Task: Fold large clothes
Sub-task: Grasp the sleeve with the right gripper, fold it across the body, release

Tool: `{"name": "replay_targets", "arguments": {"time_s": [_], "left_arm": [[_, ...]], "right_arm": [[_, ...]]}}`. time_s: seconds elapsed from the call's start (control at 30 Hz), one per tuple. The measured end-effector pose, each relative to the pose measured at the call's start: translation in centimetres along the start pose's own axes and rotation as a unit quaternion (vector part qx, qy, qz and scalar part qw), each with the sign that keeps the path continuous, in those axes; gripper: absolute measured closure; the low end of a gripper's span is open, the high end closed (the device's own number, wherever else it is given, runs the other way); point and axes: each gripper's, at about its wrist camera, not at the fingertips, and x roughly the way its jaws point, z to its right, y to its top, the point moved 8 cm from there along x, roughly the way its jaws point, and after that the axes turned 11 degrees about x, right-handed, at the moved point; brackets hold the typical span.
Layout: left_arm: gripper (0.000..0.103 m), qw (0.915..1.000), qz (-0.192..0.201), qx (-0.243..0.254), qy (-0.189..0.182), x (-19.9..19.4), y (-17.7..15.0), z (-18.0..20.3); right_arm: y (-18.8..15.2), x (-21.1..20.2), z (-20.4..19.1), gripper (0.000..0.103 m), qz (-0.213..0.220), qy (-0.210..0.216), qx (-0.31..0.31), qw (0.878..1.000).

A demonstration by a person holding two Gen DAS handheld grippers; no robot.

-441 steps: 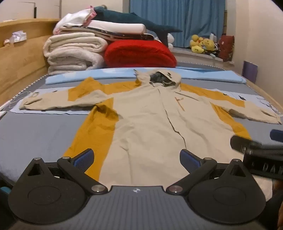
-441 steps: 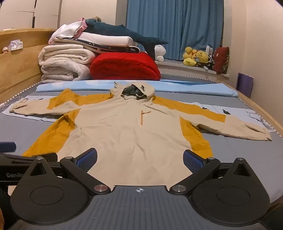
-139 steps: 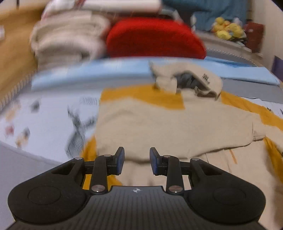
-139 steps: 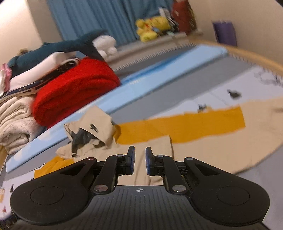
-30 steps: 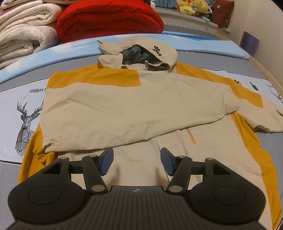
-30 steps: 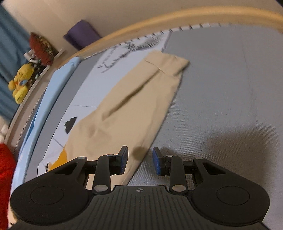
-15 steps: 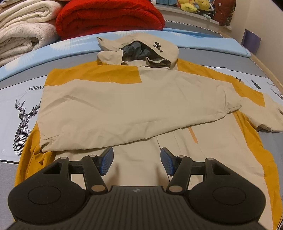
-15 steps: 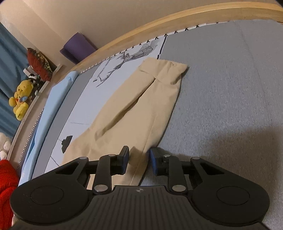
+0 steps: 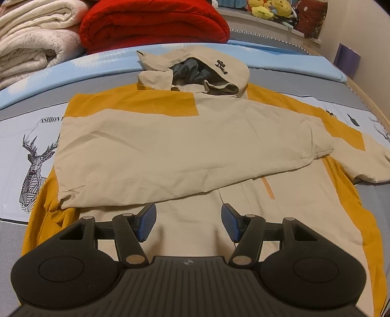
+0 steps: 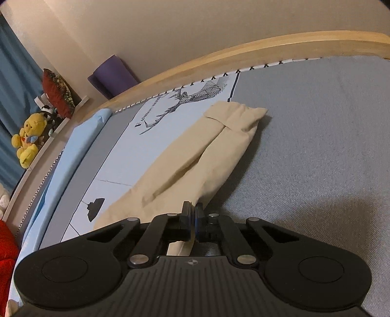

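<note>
A beige and mustard hooded jacket [image 9: 182, 146] lies face up on the bed, its hood [image 9: 195, 70] at the far end. One sleeve is folded across the chest. My left gripper [image 9: 189, 219] hovers open over the jacket's lower front, with nothing between its fingers. In the right wrist view the other beige sleeve [image 10: 207, 151] stretches out over the grey mattress, with its cuff [image 10: 236, 114] at the far end. My right gripper [image 10: 193, 207] is shut on that sleeve's near edge, and the fabric is pinched between the pads.
A red blanket [image 9: 151, 22] and rolled white blankets [image 9: 31, 39] are stacked beyond the hood. A deer-print cloth [image 9: 31, 156] lies under the jacket. The wooden bed rail [image 10: 243, 56] runs past the cuff, with a purple roll [image 10: 112, 75] and plush toys [image 10: 28, 139] behind it.
My right gripper's jaws have closed onto the sleeve's edge, and it has tipped up slightly. The left gripper and the jacket body look the same.
</note>
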Motion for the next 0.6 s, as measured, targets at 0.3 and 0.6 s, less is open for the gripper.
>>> {"name": "replay_targets", "arguments": {"time_s": [0.3, 0.6], "left_arm": [[0.039, 0.9994, 0.01, -0.032, 0.003, -1.5, 0.1, -2.7], [0.039, 0.9959, 0.034, -0.083, 0.003, -3.7, 0.9, -7.1]], "right_arm": [[-2.0, -5.7, -10.1, 0.102, 0.094, 0.032, -0.151, 0.984], [-20.2, -20.6, -27.8, 0.102, 0.038, 0.282, -0.392, 0.875]]}}
